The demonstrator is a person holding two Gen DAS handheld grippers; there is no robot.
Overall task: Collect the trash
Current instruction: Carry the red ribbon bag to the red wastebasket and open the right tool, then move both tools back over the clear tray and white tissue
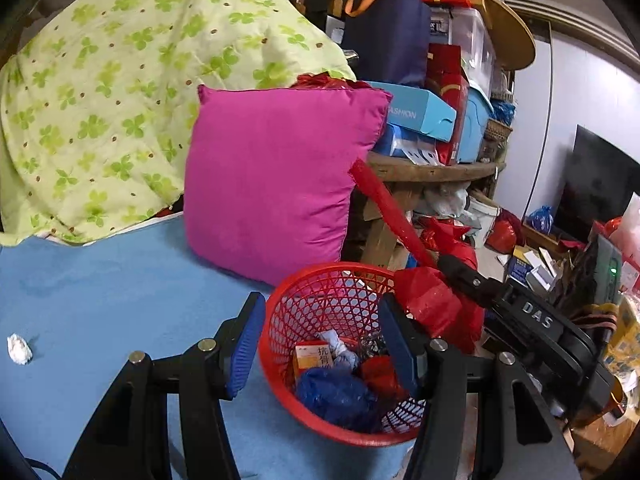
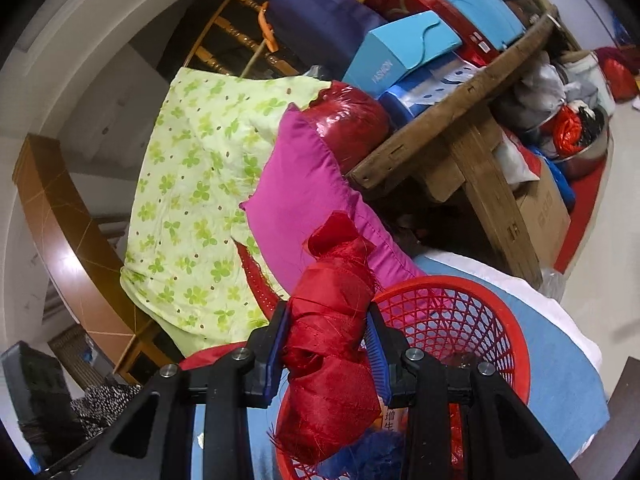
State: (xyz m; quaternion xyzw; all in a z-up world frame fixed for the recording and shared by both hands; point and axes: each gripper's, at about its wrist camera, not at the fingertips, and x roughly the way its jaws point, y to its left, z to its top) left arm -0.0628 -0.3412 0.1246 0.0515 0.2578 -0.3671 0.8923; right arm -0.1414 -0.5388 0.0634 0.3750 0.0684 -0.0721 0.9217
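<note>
The red basket (image 1: 340, 360) already holds a small box, blue plastic and other scraps. The right gripper (image 2: 326, 354) pinches a bundle of red cloth (image 2: 332, 344) just above the basket's rim, not yet dropped in. The left gripper (image 1: 316, 344) hangs over the basket, fingers spread and empty, and a crumpled tissue (image 1: 19, 349) well left of the basket is left to collect.

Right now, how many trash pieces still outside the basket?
2: a white paper wad on the blue sheet, far left; red ribbon held by the right gripper over the basket. Others may be hidden.
</note>
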